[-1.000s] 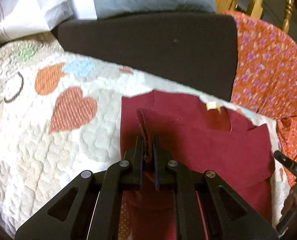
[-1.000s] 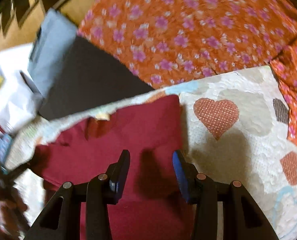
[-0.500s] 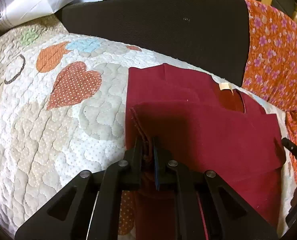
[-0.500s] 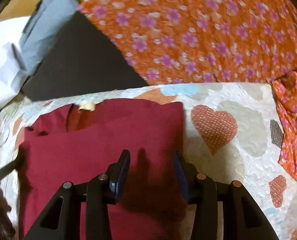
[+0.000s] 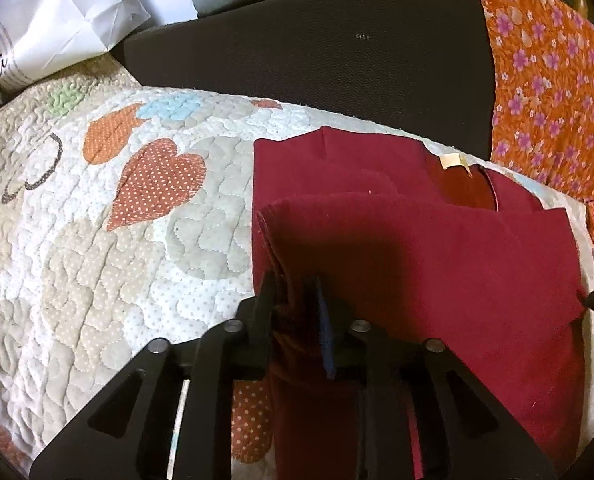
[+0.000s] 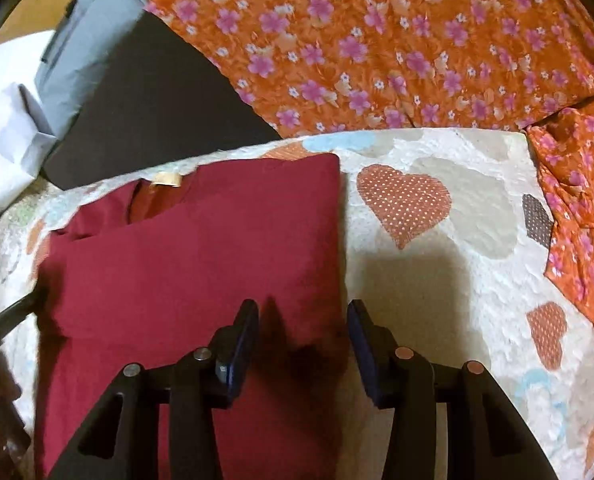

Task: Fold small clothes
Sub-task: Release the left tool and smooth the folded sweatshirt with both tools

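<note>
— Where is the shirt?

— The maroon shirt (image 5: 437, 256) lies on the heart-patterned quilt (image 5: 97, 248), its collar and cream label (image 5: 453, 160) toward the quilt's far edge, next to the black cushion (image 5: 317, 60). The lower part is folded up over the upper, leaving the collar showing.

— And your left gripper (image 5: 293, 292)?

— Your left jaws stand slightly apart, with the folded layer's left corner bunched between them; whether they still pinch it, I cannot tell.

— The right one?

— Your right gripper (image 6: 303, 316) hangs wide open over the shirt's right edge (image 6: 339, 240), holding nothing. Orange floral fabric (image 6: 377, 40) covers the area beyond the quilt's far right corner.
</note>
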`<control>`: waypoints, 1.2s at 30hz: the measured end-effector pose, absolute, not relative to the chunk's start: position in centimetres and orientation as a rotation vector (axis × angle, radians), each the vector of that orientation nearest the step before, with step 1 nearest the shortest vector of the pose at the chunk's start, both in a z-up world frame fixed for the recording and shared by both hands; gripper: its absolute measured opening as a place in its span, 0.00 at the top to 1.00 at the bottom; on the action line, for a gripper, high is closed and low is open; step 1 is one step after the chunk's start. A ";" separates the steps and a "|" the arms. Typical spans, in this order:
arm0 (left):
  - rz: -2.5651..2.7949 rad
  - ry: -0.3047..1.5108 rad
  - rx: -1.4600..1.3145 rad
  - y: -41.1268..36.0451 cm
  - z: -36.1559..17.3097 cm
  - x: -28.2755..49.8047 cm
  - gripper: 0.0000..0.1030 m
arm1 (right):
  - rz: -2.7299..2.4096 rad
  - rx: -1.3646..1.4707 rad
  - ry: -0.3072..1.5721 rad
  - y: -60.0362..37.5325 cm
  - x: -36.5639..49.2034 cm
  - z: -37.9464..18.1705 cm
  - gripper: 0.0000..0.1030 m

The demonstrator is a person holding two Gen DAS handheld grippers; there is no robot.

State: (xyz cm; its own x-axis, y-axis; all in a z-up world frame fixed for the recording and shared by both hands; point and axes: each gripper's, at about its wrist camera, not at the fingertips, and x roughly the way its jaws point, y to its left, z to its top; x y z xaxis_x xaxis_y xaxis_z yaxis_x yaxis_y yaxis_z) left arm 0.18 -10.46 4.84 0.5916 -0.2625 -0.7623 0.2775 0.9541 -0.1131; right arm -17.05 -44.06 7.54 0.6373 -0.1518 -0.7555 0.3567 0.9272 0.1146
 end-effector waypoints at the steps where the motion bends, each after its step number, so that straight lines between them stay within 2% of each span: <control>1: -0.312 0.883 0.020 -10.4 4.9 0.0 0.78 | -0.285 0.268 0.827 -43.8 -17.4 7.7 0.58; 3: -0.311 0.884 0.019 -10.3 5.0 -0.3 0.74 | -0.275 0.257 0.819 -43.2 -17.4 7.9 0.58; 5: -0.313 0.882 0.025 -10.2 5.2 -0.7 0.59 | -0.278 0.246 0.823 -42.9 -17.0 7.7 0.58; 7: -0.314 0.869 0.034 -10.2 5.4 -1.3 0.50 | -0.281 0.235 0.852 -43.0 -16.3 6.7 0.58; 10: -0.302 0.863 0.041 -9.6 5.6 -2.5 0.50 | -0.315 0.205 0.889 -43.2 -15.9 5.2 0.57; 21: -0.299 0.859 0.043 -7.6 5.7 -8.2 0.50 | -0.272 0.332 0.924 -41.4 -22.2 7.0 0.56; 31: -0.287 0.906 0.042 -5.3 4.6 -12.9 0.50 | -0.346 0.428 1.019 -41.1 -27.1 3.9 0.54; 36: -0.299 0.920 0.044 -4.8 4.6 -14.8 0.50 | -0.328 0.417 1.028 -40.0 -29.0 4.1 0.54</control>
State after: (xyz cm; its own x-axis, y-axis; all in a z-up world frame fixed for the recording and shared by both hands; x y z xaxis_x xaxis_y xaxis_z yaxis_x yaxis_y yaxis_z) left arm -14.82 -4.75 4.64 0.5675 -0.2358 -0.7889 0.2733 0.9577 -0.0896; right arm -28.96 -40.03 4.13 0.4799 -0.0684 -0.8747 0.4514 0.8741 0.1794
